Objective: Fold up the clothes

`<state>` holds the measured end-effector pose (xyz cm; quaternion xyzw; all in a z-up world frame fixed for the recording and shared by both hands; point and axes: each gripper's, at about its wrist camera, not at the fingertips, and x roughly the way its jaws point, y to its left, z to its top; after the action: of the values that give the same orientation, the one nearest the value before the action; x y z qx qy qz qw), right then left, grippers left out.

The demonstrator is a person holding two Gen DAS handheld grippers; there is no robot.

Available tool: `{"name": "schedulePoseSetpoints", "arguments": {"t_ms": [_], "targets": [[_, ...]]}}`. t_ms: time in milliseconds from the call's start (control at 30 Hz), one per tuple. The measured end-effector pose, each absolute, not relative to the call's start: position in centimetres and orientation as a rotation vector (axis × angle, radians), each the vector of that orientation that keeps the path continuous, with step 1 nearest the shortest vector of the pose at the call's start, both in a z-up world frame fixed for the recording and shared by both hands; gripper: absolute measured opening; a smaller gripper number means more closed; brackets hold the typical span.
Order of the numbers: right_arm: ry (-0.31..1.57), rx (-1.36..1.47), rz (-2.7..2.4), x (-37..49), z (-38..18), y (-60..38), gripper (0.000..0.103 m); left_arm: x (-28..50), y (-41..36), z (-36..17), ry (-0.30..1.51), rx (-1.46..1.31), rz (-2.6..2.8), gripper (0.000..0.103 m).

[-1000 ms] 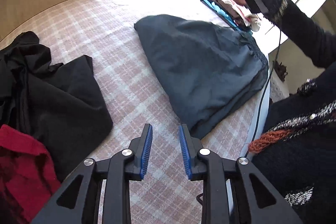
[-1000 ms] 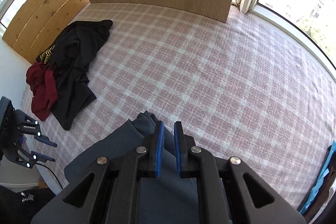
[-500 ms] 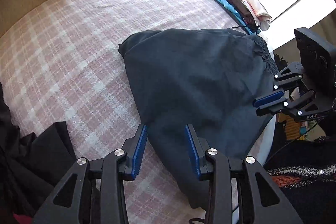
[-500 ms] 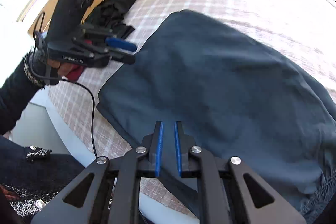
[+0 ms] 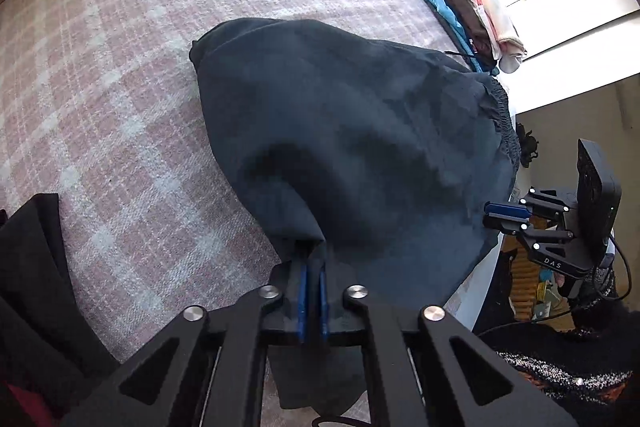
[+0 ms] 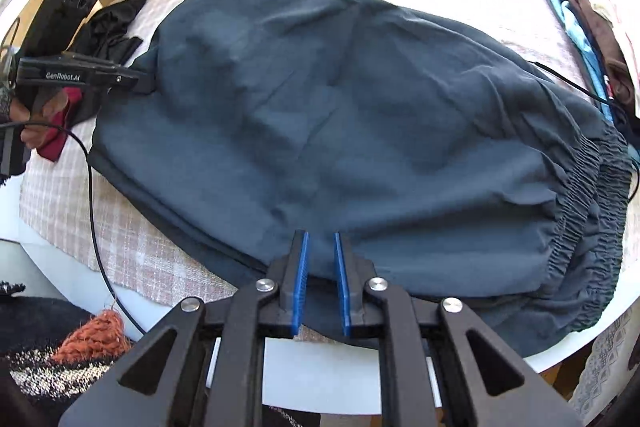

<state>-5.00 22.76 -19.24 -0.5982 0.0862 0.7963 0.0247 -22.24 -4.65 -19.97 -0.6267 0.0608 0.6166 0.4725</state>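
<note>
On checked bedcover [image 5: 120, 75] | left hand-held gripper [image 5: 312, 259] pinching dark trousers [image 5: 360, 131] | right hand-held gripper [image 6: 320, 251] parted

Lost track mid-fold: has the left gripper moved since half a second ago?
Yes. The left gripper moved forward off the pink checked bedcover and closed on the dark blue-grey trousers' edge.

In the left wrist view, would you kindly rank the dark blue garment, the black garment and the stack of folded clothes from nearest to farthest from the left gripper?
1. Dark blue garment: pinched in the left gripper, spreading ahead.
2. Black garment: at the lower left, beside the gripper.
3. Stack of folded clothes: far upper right, by the window.
</note>
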Motion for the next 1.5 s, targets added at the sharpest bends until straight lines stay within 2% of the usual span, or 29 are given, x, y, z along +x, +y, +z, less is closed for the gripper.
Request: {"name": "schedulePoseSetpoints", "arguments": {"t_ms": [33,67,133,267,367,467,567,667,800,900,1000,1100,1200,1233,1300,1400,1500], "targets": [[0.294,-1.804,2.454,-4.8,-19.1,23.4,0.015,-22.4,-4.7,-19.6,0.108,-1.524,1.499,0.003],[0.328,-1.774,2.447,-4.7,-19.2,24.0,0.021,-22.6,-4.7,-19.3,0.067,-1.513,1.488,0.003],[0.375,-1.740,2.428,-4.9,-19.9,25.1,0.026,-22.7,-4.7,-18.4,0.011,-1.500,1.484,0.003],[0.378,-1.783,2.406,-5.4,-21.8,27.0,0.026,-22.3,-4.2,-15.5,-0.063,-1.450,1.493,0.002],[0.413,-1.801,2.443,-5.4,-21.1,29.0,0.026,-21.2,-2.8,-12.4,-0.083,-1.392,1.509,0.002],[0.633,-1.719,2.518,-4.5,-19.4,33.0,0.026,-18.8,0.2,-8.9,-0.056,-1.314,1.505,0.002],[0.787,-1.688,2.571,-3.7,-18.7,37.0,0.026,-16.2,5.1,-6.2,-0.063,-1.259,1.486,0.003],[0.864,-1.672,2.610,-2.0,-18.1,41.2,0.026,-13.4,11.7,-4.7,-0.053,-1.223,1.456,0.003],[0.989,-1.641,2.630,0.4,-17.3,47.1,0.026,-8.4,22.6,-4.9,0.018,-1.200,1.396,0.003],[0.984,-1.661,2.619,1.1,-17.9,50.0,0.033,-5.1,30.2,-8.0,0.068,-1.241,1.324,0.007],[0.842,-1.823,2.557,0.7,-20.3,51.7,0.034,-4.4,32.3,-10.8,0.049,-1.363,1.344,0.008],[0.864,-1.912,2.549,1.1,-21.3,52.7,0.034,-4.3,28.0,-8.8,0.090,-1.334,1.472,0.009],[0.739,-1.964,2.552,2.5,-20.4,53.3,0.034,-4.4,23.4,-7.1,0.144,-1.311,1.615,0.023],[0.686,-1.973,2.552,3.0,-20.0,53.5,0.034,-4.6,22.0,-6.9,0.158,-1.317,1.655,0.024],[0.578,-1.925,2.558,4.0,-18.4,53.8,0.034,-5.3,20.1,-8.0,0.135,-1.349,1.686,0.024],[0.524,-1.805,2.655,3.5,-16.0,53.4,0.034,-4.9,20.7,-10.5,0.163,-1.338,1.696,0.024],[0.509,-1.775,2.748,1.6,-14.8,51.9,0.034,-2.0,22.6,-13.2,0.109,-1.347,1.529,0.024]]}}
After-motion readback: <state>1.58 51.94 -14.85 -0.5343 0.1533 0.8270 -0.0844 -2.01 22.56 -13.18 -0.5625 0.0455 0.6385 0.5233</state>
